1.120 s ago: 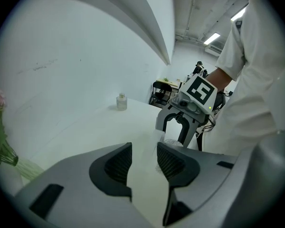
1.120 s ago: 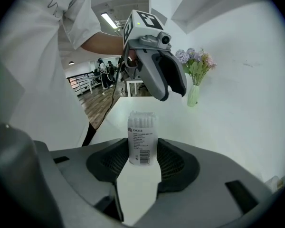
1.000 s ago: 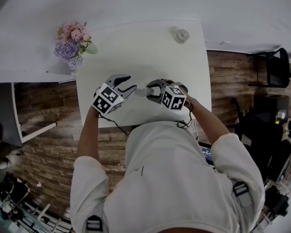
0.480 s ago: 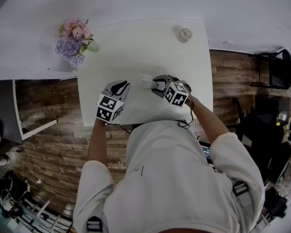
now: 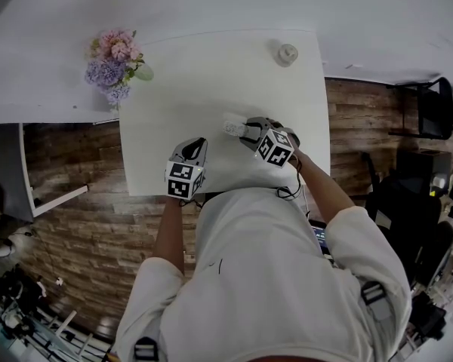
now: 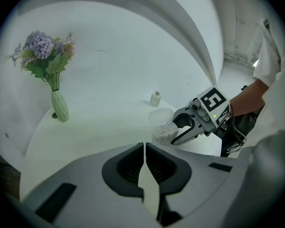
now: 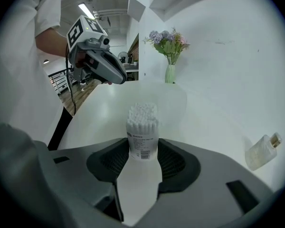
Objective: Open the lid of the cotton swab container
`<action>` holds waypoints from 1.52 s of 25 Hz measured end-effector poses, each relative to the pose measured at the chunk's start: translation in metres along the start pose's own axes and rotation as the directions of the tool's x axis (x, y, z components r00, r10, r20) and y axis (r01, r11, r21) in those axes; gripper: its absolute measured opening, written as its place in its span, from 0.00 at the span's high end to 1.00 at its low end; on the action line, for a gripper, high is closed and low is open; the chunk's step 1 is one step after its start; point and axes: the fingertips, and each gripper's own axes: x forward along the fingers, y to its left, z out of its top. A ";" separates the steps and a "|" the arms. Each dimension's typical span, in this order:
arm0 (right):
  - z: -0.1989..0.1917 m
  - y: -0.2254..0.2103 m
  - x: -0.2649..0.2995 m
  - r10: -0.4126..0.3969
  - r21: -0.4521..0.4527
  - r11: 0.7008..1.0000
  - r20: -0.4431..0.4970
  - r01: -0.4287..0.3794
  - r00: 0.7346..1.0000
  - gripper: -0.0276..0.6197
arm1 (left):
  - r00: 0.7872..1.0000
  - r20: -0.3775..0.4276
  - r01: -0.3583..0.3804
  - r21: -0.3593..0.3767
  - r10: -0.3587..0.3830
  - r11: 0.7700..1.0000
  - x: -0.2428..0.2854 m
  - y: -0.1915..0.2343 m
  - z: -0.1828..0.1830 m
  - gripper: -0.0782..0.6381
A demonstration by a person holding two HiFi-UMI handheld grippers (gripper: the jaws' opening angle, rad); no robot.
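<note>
On the counter (image 5: 211, 74), near edge: your right gripper (image 7: 143, 161) holds the cotton swab container (image 7: 142, 137) by its labelled body, with the jaws partly open and the pads pressing both sides.
Left gripper (image 6: 145, 151): jaws have just closed together with nothing between them. It sits apart from the container.
Lid: not on the container. A pale translucent round piece (image 6: 161, 114) on the counter just beyond it is probably the lid, but this is unconfirmed.
Contents: white swabs (image 7: 142, 112), tightly packed, with the heads exposed at the open end.
Step in hand: judged near completion. Keep your right grip steady and the open end raised so no swabs slide out. Set the container upright before releasing.
Other vessels: the vase (image 6: 60, 106) holds flowers. The contents of the small bottle (image 6: 155, 99) are not visible.
</note>
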 end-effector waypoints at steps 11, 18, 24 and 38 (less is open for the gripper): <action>-0.016 -0.003 0.003 -0.037 0.067 0.997 -0.035 0.039 0.999 0.64 | 0.999 -0.028 -0.042 -0.065 0.040 0.997 0.011 -0.032 -0.019 0.85; -0.028 0.002 -0.011 -0.039 0.139 0.989 -0.009 0.039 0.999 0.54 | 0.996 -0.051 -0.082 -0.092 0.078 0.992 0.014 -0.048 -0.023 0.85; -0.036 0.009 -0.032 -0.047 0.223 0.974 0.023 0.041 0.999 0.70 | 0.990 -0.076 -0.126 -0.131 0.117 0.983 0.019 -0.068 -0.029 0.85; -0.022 0.042 -0.054 -0.268 0.396 0.892 0.080 0.216 0.960 0.96 | 0.992 -0.016 -0.123 -0.179 0.122 0.976 0.002 -0.078 -0.045 0.85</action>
